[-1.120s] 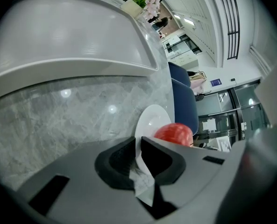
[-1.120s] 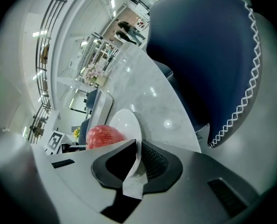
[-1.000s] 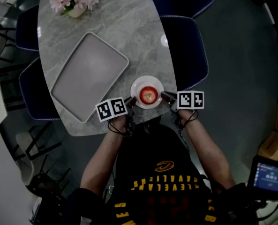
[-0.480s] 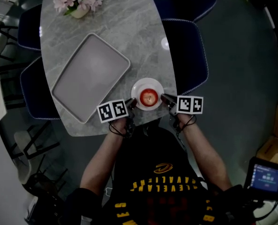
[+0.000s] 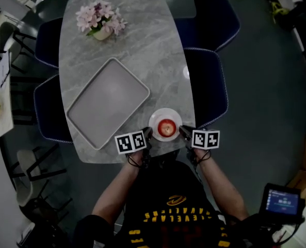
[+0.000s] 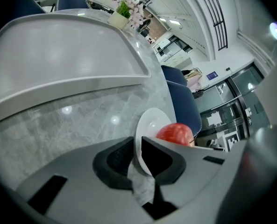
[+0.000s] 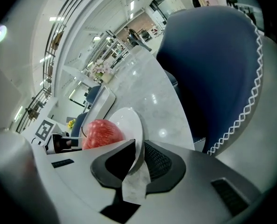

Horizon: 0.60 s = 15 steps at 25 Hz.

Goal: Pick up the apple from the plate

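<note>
Apple (image 5: 166, 128) sat on plate (image 5: 165, 111), between left gripper (image 5: 148, 133) and right gripper (image 5: 182, 131); each was clamped on the plate's rim.

Tabletop (image 5: 153, 50): grey marbled stone, long with rounded ends, polished; a bright glare spot sits close to the right edge.

Directly on it, three items:
- Flower pot (image 5: 101, 22), pale, with pink blooms, at the far end toward the left edge.
- Tray (image 5: 108, 102), grey, rectangular, raised rim, lying flat and turned at an angle to the tabletop edges; occupies the left half of the middle and near part.
- Plate (image 5: 165, 112), white, round, at the near edge toward the right edge, just beside the tray's near-right side, not touching it.
</note>
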### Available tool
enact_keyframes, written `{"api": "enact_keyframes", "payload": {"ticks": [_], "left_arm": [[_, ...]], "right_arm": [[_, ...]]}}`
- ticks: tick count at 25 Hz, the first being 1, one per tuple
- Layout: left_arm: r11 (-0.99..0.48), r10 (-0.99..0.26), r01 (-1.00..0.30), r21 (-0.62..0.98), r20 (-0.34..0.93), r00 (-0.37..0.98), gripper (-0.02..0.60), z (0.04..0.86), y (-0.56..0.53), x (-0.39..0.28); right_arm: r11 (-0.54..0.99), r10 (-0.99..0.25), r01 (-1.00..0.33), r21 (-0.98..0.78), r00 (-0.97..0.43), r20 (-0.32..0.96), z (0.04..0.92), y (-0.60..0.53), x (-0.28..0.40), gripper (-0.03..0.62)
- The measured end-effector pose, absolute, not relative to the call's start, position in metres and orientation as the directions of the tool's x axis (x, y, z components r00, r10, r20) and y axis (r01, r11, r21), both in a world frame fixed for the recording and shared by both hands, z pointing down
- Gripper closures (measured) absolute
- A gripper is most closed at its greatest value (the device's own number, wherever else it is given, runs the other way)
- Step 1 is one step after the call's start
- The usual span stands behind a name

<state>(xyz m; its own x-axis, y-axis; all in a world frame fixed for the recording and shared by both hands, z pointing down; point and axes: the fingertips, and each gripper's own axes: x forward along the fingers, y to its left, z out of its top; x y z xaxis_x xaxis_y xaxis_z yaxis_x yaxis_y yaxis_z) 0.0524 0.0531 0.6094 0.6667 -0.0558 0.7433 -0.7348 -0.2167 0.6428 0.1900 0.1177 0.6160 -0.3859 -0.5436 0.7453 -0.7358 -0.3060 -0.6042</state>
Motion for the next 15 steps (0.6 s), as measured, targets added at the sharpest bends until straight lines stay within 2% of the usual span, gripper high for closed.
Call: {"api": "enact_keyframes", "payload": {"ticks": [6, 11, 15], "left_arm": [[-0.228, -0.153, -0.719, 0.657, 0.705, 0.693, 0.54, 0.579, 0.044, 0.04], [-0.304, -0.294, -0.695, 0.652, 0.629, 0.719, 0.54, 0.526, 0.032, 0.033], [-0.468, -0.361, -0.663, 0.584, 0.558, 0.747, 0.541, 0.474, 0.037, 0.041]], "right_arm": [[-0.329, -0.612, -0.802, -0.499, -0.221, 0.759, 0.592, 0.119, 0.231, 0.549], [-0.153, -0.802, -0.824, -0.546, -0.219, 0.555, 0.519, 0.09, 0.235, 0.549], [-0.03, -0.835, -0.861, -0.508, -0.258, 0.486, 0.47, 0.084, 0.211, 0.551]]}}
